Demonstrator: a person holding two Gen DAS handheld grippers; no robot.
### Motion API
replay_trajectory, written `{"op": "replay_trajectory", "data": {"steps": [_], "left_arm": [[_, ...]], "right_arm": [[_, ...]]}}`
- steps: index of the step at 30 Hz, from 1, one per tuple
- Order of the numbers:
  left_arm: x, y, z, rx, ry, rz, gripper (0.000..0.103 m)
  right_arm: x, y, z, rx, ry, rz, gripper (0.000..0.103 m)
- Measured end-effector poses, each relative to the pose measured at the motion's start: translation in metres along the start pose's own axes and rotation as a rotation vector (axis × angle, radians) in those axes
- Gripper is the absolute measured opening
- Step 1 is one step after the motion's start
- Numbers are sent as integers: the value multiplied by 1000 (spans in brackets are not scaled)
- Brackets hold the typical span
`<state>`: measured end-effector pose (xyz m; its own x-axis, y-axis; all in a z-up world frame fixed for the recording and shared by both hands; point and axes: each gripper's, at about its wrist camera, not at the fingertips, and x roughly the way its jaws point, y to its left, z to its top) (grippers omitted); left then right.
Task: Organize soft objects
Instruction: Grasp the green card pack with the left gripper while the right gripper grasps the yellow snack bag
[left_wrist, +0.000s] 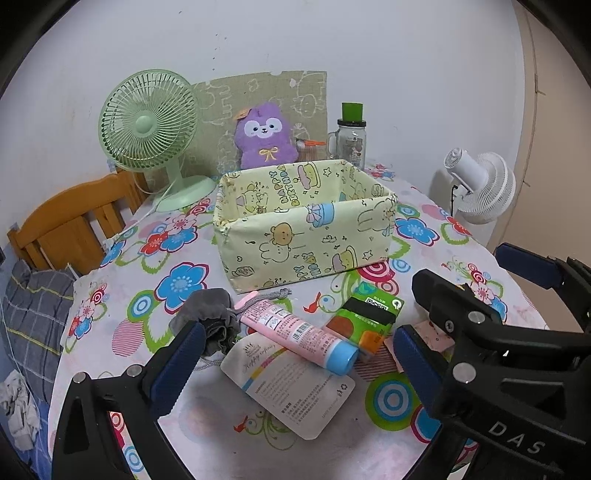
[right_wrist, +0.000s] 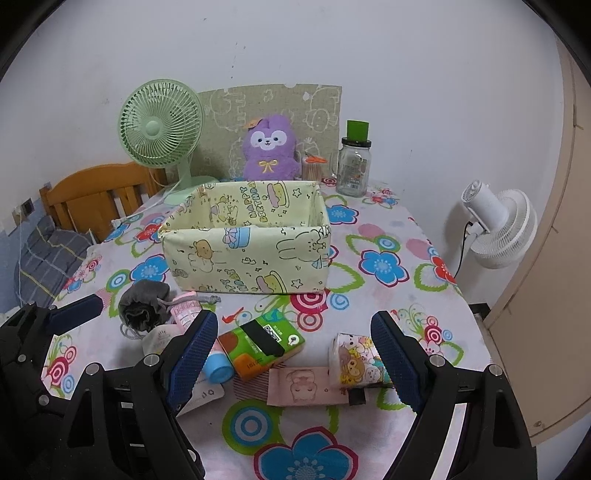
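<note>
Jaws spread on both grippers, left (left_wrist: 295, 354) and right (right_wrist: 291, 358), nothing pinched; crowded together, either could knock the tube (left_wrist: 295, 332) off the pouch (left_wrist: 291, 391) or bump the other.

Left tool (left_wrist: 295, 347): jaws stand wide apart, nothing clamped between the blue pads, angled down toward the counter (left_wrist: 207, 435).
Left tool fingers (left_wrist: 177, 365): black arms with blue ribbed pads, one low at left, one at right.
Right tool (right_wrist: 295, 347): jaws spread wide, pads gripping nothing, tilted downward.
Right tool fingers (right_wrist: 395, 358): same black arms, blue pads facing inward.
Relation: the two tools sit side by side, each showing at the edge of the other's view.
</note>
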<state>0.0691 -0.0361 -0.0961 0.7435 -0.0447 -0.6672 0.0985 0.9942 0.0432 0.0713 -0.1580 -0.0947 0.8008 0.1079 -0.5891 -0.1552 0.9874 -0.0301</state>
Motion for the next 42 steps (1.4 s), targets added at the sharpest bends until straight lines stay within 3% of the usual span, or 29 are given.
{"op": "replay_trajectory", "data": {"steps": [6, 19, 31, 42], "left_arm": [[5, -6, -9, 4, -13, -13, 102], [31, -31, -16, 113, 30, -70, 102], [66, -51, -12, 195, 91, -99, 102], [90, -64, -3, 300, 120, -63, 99]], "right_arm": [[2, -7, -11, 1, -13, -23, 87], [13, -28, -28, -40, -26, -78, 87], [48, -54, -35, 0, 55, -117, 87], [80, -70, -36, 56, 127, -90, 87]]}}
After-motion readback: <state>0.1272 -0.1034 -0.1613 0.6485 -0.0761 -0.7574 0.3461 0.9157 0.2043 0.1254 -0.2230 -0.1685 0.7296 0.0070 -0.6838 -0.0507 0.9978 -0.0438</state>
